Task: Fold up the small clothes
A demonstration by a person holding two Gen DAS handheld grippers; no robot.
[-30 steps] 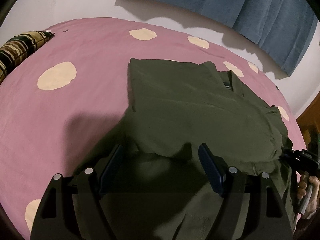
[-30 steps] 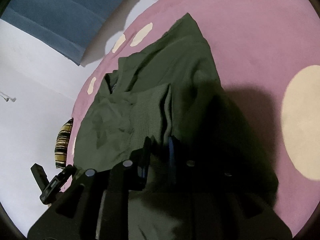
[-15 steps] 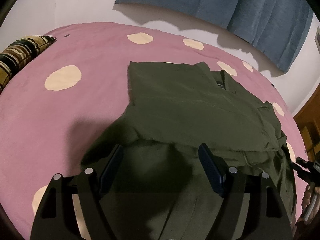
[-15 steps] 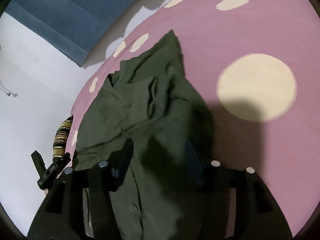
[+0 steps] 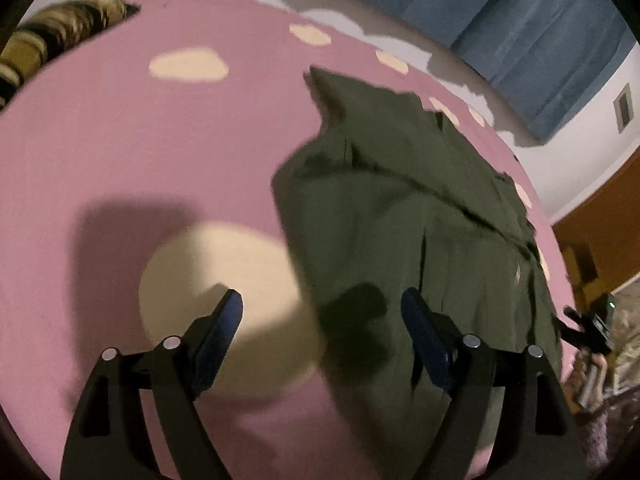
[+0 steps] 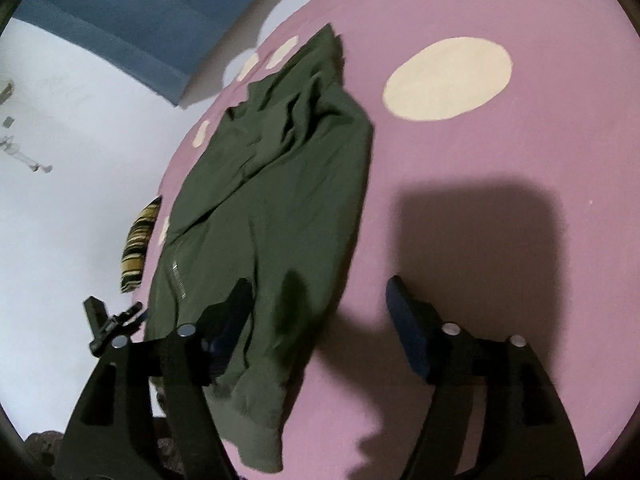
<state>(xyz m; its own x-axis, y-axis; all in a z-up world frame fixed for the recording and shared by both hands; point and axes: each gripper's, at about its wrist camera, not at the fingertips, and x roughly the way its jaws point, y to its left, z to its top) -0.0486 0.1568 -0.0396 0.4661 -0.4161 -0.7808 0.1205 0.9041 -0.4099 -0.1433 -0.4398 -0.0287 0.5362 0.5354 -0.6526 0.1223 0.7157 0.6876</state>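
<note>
A dark olive-green jacket [image 5: 420, 216] lies partly folded on a pink bedspread with cream dots [image 5: 140, 152]; its ribbed hem is nearest the camera in the right wrist view [image 6: 272, 208]. My left gripper [image 5: 322, 312] is open and empty, held above the jacket's left edge and a cream dot. My right gripper [image 6: 318, 300] is open and empty, above the jacket's right edge near the hem. The other gripper's tip shows at the right edge of the left wrist view [image 5: 592, 328] and at the left of the right wrist view [image 6: 108, 320].
A striped brown and black pillow [image 5: 52, 44] lies at the bed's far left corner, also in the right wrist view [image 6: 138, 240]. Blue curtains [image 5: 520, 16] hang on the white wall behind. A wooden door or cabinet [image 5: 600, 216] stands at right.
My right gripper let go of the jacket, opened and drew back to the right. My left gripper shifted left, off the jacket's middle toward its left edge.
</note>
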